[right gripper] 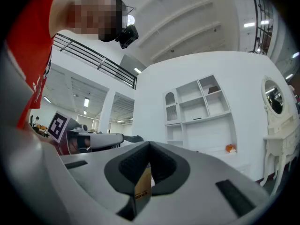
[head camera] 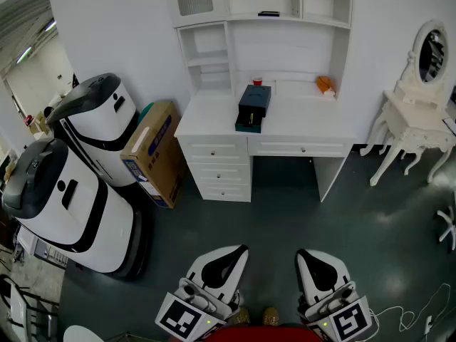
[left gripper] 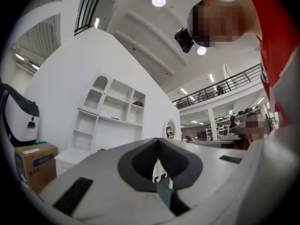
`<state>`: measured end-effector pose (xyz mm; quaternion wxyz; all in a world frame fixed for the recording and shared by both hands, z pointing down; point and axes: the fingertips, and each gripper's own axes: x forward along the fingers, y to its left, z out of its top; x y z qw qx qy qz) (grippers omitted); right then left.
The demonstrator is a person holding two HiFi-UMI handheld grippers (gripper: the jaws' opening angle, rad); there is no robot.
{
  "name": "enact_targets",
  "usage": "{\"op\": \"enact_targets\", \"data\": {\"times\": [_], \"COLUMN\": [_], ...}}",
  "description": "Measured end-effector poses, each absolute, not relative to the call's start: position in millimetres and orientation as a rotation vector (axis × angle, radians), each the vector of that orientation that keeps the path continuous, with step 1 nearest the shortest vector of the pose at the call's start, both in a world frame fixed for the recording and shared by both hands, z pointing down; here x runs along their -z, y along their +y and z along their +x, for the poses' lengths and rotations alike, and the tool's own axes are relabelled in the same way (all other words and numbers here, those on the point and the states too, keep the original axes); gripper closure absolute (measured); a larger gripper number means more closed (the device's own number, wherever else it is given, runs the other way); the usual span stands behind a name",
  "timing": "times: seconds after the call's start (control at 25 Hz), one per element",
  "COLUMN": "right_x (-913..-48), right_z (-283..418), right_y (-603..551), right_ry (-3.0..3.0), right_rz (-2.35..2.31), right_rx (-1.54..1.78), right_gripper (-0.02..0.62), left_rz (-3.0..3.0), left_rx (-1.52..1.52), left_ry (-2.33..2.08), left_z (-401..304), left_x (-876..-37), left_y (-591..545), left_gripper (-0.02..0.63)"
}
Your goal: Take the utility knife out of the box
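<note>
While the person stands well back from the white worktop (head camera: 299,123), both tools are held low and close to the body, pointing toward it. The left tool (head camera: 241,249) has its jaws pressed together with nothing between them. The right tool (head camera: 302,254) is closed tight and empty too. The dark box (head camera: 254,105) sits near the middle of the worktop, far from both tools. I cannot see the utility knife, but I think it is inside the box. So the job has not really begun. This looks like the very first step: getting over to the box. Next, the person needs to walk up to the worktop, spread the jaws of one tool, and reach for the box. The other tool may have to hold the box steady while the knife is found and pulled out.
</note>
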<state>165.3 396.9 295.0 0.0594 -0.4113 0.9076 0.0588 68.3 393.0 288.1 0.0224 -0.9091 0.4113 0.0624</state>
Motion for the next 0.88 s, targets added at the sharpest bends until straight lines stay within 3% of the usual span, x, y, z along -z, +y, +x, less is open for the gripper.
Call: {"op": "enact_targets", "data": {"times": [0.88], "right_x": [-289.6], "right_z": [162.9], "right_y": [388.0], "right_ry": [2.759], "right_rz": [-1.189], "right_rx": [-0.170], "right_gripper": [0.600], "left_rz": [-2.759], "left_rx": [-0.247], "left_ry": [1.313], "left_z": [68.4], "left_x": [-280.4], "left_y": [380.7], "left_gripper": [0.583]}}
